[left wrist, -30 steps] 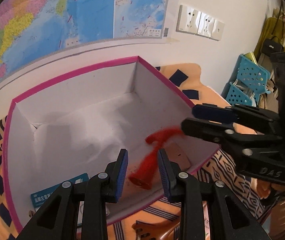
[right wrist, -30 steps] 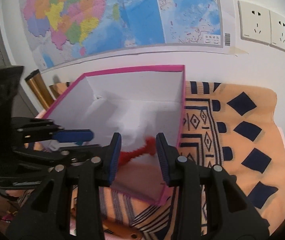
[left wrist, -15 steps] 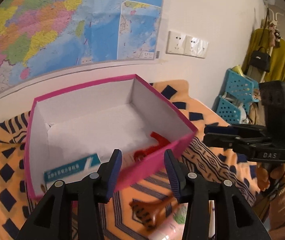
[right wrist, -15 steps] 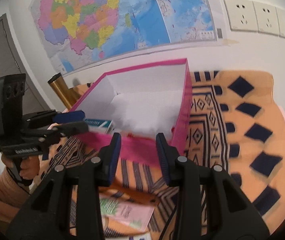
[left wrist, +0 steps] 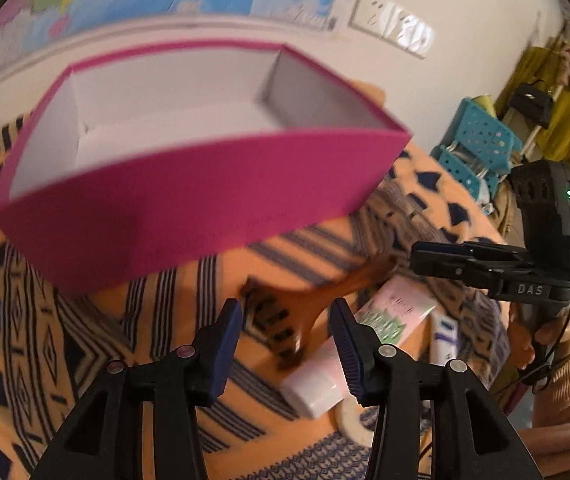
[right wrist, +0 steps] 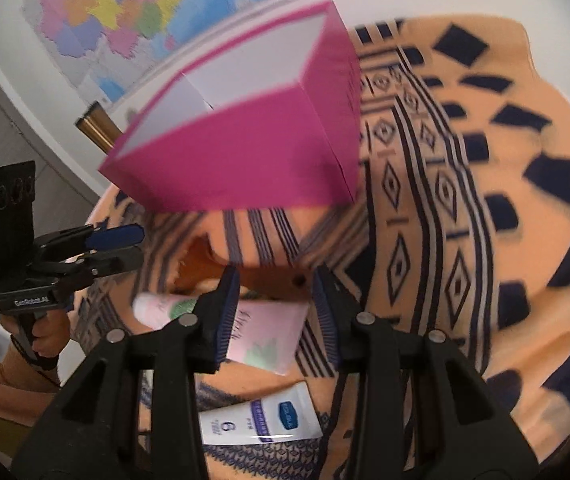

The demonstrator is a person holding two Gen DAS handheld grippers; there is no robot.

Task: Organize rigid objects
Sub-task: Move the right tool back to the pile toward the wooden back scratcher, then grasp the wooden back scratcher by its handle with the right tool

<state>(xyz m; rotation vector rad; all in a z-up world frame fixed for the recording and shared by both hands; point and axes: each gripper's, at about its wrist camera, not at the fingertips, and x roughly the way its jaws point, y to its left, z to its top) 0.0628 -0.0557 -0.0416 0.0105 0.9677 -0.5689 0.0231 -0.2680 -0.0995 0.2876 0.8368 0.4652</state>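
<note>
With both grippers' jaws apart and empty, bring the left gripper (left wrist: pixel 285 340) down squarely over the comb (left wrist: pixel 305 304) just ahead, while the right gripper (right wrist: pixel 275 308) lines up on the pink tube (right wrist: pixel 261 336).

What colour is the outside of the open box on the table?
Bright pink, or magenta, with a white inside. The box shows best in the left wrist view.

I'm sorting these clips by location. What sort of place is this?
Probably a room in a home: a wall map, a patterned orange blanket as the work surface, and a yellow coat hanging beside blue plastic baskets.
</note>
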